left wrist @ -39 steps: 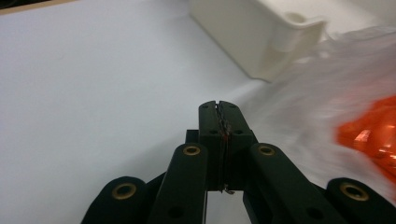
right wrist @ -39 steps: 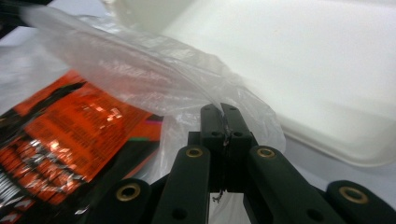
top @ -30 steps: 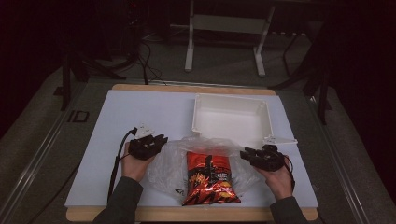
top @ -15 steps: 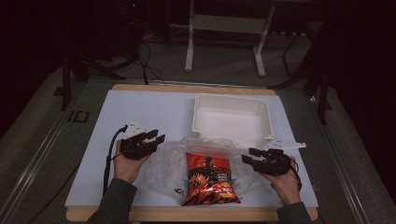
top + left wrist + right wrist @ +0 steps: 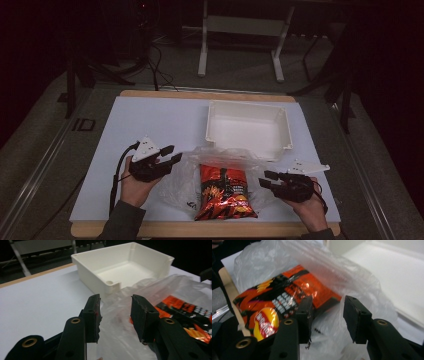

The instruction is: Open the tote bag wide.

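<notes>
An orange-red chips bag [image 5: 223, 192] lies inside a crumpled clear plastic bag [image 5: 220, 154] near the table's front edge. In the right gripper view the chips bag [image 5: 287, 297] shows through the plastic bag [image 5: 352, 282]. My left gripper [image 5: 169, 154] hovers at the plastic's left side. Its jaws have just been opening, and the plastic bag [image 5: 160, 287] lies just past the gap of the left gripper [image 5: 115, 300] with no pad pressing on it. My right gripper [image 5: 265, 179] is at the bag's right. Its jaws have just been closing but stand apart in the right gripper view [image 5: 327, 302], gripping nothing.
An empty white tray [image 5: 248, 109] stands behind the bag, right of the middle of the white tabletop [image 5: 150, 120]; the same tray [image 5: 100, 270] sits close ahead in the left gripper view. Dark floor and a stand's legs [image 5: 202, 55] lie beyond the far edge.
Both hands have drawn back a little from the plastic bag's sides and risen. The left jaws stand wider than a second ago. The bag lies where it was.
</notes>
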Demonstrator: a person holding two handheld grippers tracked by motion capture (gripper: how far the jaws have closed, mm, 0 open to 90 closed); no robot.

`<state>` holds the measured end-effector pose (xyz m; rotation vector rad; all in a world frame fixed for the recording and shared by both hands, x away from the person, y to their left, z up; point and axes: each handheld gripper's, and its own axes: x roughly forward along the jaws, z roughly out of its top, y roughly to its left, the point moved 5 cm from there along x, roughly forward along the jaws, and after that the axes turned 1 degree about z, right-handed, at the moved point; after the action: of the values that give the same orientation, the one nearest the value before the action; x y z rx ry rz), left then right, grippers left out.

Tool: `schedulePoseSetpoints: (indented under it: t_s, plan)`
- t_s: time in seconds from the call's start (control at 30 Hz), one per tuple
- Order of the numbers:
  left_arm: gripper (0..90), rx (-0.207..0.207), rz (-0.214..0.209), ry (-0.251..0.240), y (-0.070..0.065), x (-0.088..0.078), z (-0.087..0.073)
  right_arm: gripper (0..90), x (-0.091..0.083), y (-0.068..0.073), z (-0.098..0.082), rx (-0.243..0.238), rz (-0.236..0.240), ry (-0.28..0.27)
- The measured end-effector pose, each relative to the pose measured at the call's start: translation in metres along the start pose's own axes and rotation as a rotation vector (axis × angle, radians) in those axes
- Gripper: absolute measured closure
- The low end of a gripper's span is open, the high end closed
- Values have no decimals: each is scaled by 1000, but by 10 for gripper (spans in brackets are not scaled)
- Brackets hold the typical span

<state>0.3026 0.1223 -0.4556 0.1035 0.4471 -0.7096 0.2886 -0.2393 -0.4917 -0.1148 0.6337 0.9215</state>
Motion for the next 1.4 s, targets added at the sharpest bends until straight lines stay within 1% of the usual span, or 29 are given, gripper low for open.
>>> schedulePoseSetpoints:
  t_s: [0.1,0.13,0.2,0.23,0.27,0.33,0.37,0.4,0.47,0.5,0.6,0.63,0.67,0.7,0.8,0.93,0.97,1.03,1.1,1.17,1.23,1.33,1.4]
  plan:
    - [592,12,-15,-7,-7,-1,0,610,1,3,-8,-3,8,13]
    - [590,13,-19,-5,-9,-1,0,614,2,6,-13,-14,15,31]
    - [590,26,-27,5,-15,-1,-2,622,3,10,-17,-21,21,43]
    - [590,26,-27,5,-15,-1,-2,622,3,10,-17,-21,21,43]
    - [589,33,-34,12,-18,-1,-4,631,4,14,-21,-32,30,51]
    - [589,36,-36,14,-20,-1,-5,639,5,16,-23,-36,34,56]
    - [587,42,-39,22,-22,0,-7,653,6,20,-26,-50,42,74]
    - [586,42,-39,22,-22,0,-7,653,6,20,-26,-50,42,74]
    - [585,48,-39,29,-23,0,-8,676,5,27,-29,-55,68,72]
    - [585,48,-39,28,-23,1,-8,676,5,27,-29,-55,68,72]
    - [585,43,-42,28,-23,2,-8,687,3,35,-31,-65,89,71]
    - [585,43,-42,28,-23,2,-8,687,3,35,-31,-65,89,71]
    - [585,46,-44,32,-24,3,-9,683,3,37,-31,-74,94,73]
    - [583,45,-45,32,-24,3,-9,664,2,42,-32,-79,109,71]
    - [582,44,-44,30,-24,4,-9,616,2,48,-34,-85,122,76]
    - [581,45,-45,29,-24,5,-9,560,5,55,-40,-102,154,101]
    - [581,45,-45,30,-24,5,-10,549,7,57,-42,-100,160,109]
    - [579,44,-45,30,-24,5,-9,542,10,59,-45,-104,168,130]
    - [578,42,-44,31,-24,6,-9,541,13,59,-47,-110,166,153]
    - [577,44,-45,31,-24,6,-9,570,17,59,-49,-115,159,173]
    - [576,46,-46,30,-25,6,-10,640,20,58,-50,-119,156,191]
    - [571,48,-41,31,-24,6,-10,799,19,58,-48,-126,164,187]
    - [571,48,-42,32,-24,6,-10,854,17,58,-44,-129,167,174]
